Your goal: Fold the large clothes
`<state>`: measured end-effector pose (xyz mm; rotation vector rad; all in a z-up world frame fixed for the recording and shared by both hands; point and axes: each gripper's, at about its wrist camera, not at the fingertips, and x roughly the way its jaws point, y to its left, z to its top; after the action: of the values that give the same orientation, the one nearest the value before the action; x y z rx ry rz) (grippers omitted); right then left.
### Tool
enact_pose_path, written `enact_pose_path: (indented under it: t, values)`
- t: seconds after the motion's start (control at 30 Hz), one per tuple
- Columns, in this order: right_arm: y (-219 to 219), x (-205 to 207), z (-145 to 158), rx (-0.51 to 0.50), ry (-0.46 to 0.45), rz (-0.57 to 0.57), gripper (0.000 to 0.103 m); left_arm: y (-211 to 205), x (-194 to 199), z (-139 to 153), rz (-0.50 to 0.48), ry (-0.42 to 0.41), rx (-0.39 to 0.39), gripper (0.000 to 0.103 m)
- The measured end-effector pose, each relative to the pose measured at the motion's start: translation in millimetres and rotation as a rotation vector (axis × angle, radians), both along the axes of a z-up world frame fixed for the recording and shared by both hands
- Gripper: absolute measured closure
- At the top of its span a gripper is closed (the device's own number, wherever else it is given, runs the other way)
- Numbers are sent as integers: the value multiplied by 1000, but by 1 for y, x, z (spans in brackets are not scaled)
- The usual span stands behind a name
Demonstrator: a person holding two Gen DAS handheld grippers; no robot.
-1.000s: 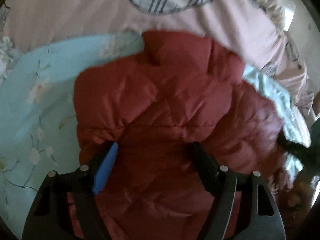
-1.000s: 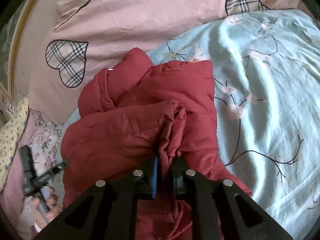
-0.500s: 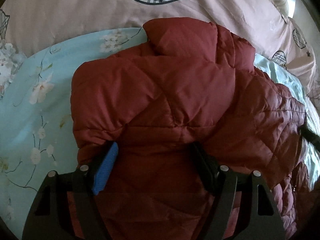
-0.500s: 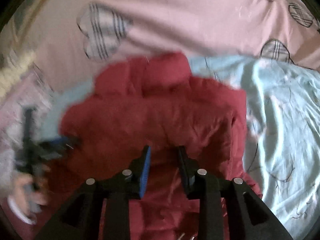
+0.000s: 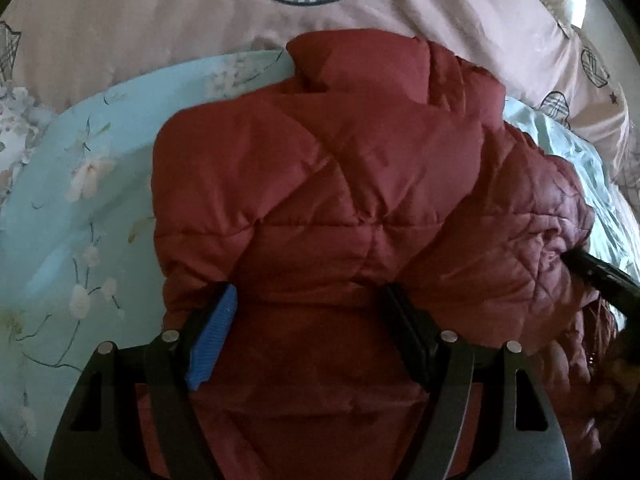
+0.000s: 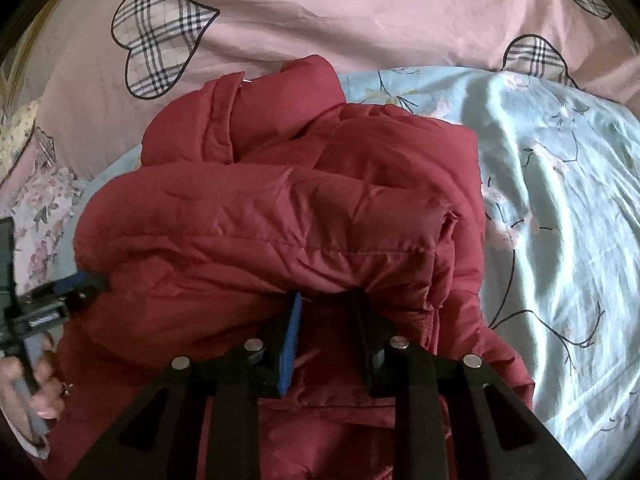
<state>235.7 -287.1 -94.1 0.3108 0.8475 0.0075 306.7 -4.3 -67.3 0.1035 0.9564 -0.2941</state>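
Both wrist views close, angled down, sharing jacket (image 5: 360,200)

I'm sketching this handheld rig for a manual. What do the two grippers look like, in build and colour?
Both match: the left gripper and the right gripper are black, with angular cut-out frames, silver round pivot pins, and two flat fingers, one with a ribbed blue pad, the other black. In the right wrist view, a coiled spring shows on the left gripper's side.

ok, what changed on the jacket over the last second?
The right gripper, a second ago pinched shut on a bunched fold of the red jacket, let its fingers part; they are closing again now with fabric between them. The fold has flopped flatter across the pile. The left gripper stayed wide around the jacket's bulk on the blue floral sheet.
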Motion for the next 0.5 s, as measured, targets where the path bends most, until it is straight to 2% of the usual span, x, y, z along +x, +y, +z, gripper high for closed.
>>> enact_pose_path:
  t: [0.13,0.27,0.4,0.5]
  values:
    - [-8,-9,11,9,-29,-24,74,0,1,0,7,4,7,27]
    - [-15,-3,-6,11,27,-30,78,-2,0,-1,10,3,15,27]
    - [-13,-1,-12,-6,29,-29,78,-2,4,-3,12,7,21,27]
    - [-18,-2,-16,34,24,-29,78,-1,5,-4,4,8,25,26]
